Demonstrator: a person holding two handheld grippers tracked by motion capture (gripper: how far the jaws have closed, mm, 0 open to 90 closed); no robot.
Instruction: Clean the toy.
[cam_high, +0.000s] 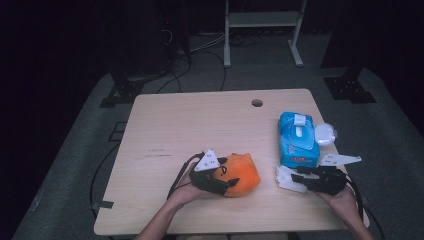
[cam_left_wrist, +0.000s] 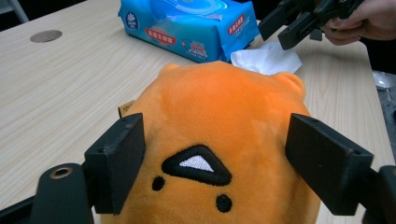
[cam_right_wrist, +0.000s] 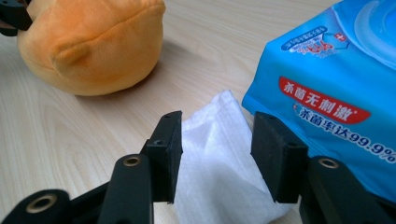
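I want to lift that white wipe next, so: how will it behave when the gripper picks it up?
The wipe lies crumpled and creased between the right gripper's open jaws, so it is probably floppy and will droop rather than hold shape. It looks thin, so likely very light. Coming from the blue pack, it may be damp and cling slightly to the table.

I see the far and left stretches of the pale wooden table (cam_high: 165, 125) lying bare, so my grippers could pass there freely. On the near right it is crowded: the blue plastic pack of wet wipes (cam_high: 297, 140) stands just beside a crumpled white wipe (cam_high: 289, 179), with the round orange plush toy (cam_high: 240, 175) blocking the near middle.
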